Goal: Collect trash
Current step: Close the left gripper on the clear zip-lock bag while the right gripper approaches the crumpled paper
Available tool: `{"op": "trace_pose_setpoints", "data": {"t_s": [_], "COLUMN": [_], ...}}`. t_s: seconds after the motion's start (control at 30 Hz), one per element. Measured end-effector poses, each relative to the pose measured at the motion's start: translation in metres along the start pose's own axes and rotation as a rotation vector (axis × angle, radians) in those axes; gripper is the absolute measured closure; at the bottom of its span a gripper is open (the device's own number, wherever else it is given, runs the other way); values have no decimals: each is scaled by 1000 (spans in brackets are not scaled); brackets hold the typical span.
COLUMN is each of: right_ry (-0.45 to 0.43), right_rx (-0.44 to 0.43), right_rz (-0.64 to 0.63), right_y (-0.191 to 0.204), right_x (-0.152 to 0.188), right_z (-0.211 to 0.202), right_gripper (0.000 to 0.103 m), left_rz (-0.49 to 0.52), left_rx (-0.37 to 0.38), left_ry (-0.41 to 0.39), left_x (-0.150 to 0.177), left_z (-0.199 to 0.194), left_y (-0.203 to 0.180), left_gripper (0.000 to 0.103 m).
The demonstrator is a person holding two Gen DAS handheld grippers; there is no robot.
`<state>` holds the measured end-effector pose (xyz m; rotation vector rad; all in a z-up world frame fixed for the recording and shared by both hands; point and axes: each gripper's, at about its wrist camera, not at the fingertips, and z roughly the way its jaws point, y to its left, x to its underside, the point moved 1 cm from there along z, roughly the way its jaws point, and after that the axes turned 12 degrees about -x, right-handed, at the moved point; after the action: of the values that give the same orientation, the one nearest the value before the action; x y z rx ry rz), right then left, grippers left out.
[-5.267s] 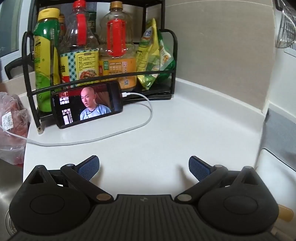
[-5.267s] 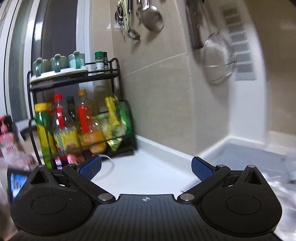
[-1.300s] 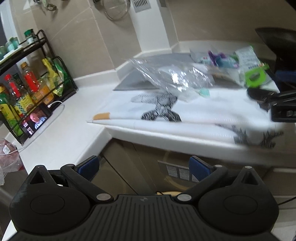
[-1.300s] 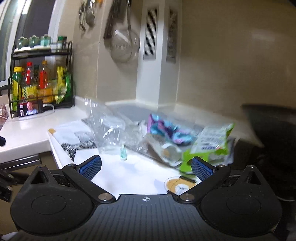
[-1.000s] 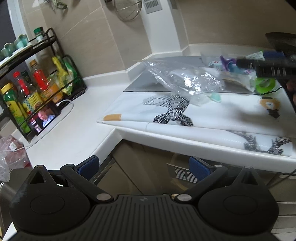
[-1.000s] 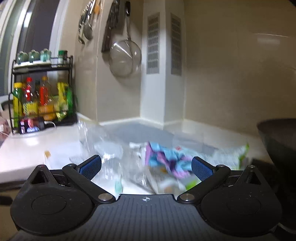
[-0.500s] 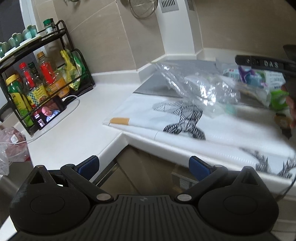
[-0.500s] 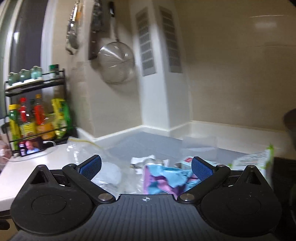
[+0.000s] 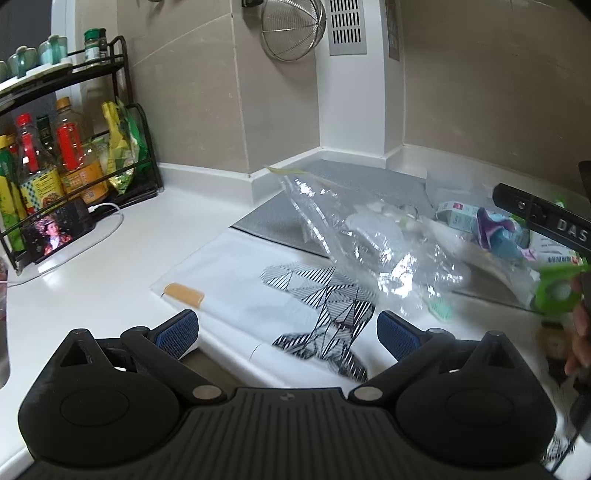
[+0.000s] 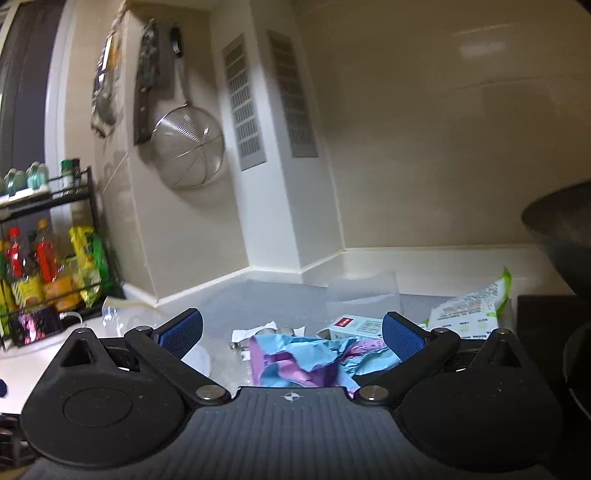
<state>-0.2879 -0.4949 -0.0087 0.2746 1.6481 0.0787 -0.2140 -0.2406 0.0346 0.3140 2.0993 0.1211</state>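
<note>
Both grippers open, trash pile just ahead.

Left gripper [image 9: 287,326] is wide open w/ nothing in it, over the white mat [image 9: 236,273]. Right gripper [image 10: 291,330] is open too, right above the blue-purple wrapper [image 10: 306,360]. Past it: clear plastic bag [image 9: 369,236], small box [image 10: 354,325], green-white packet [image 10: 472,306]. The thin wrapper could slip out if pinched at its edge.

The left wrist view looked from the counter's edge toward the corner. The right wrist view sat low, close over the crumpled blue-purple wrapper [image 10: 314,356]. Both shared the wall strainer [image 9: 293,27] and bottle rack [image 9: 74,122].
</note>
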Motion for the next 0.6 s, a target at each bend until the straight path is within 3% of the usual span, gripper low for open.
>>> {"op": "trace_pose_setpoints", "data": {"t_s": [0.23, 0.6], "right_ry": [39, 70], "right_rx": [42, 54], "right_rz": [68, 78], "right_y": [-13, -14], "right_x": [3, 7], "right_z": [7, 14], "right_gripper": [0, 0], "left_rz": [-28, -130], "left_rx": [12, 105], "left_ry": [-33, 27], "left_x": [-13, -46], "left_z": [16, 66], "left_y": [-11, -16], "left_gripper": [0, 0]}}
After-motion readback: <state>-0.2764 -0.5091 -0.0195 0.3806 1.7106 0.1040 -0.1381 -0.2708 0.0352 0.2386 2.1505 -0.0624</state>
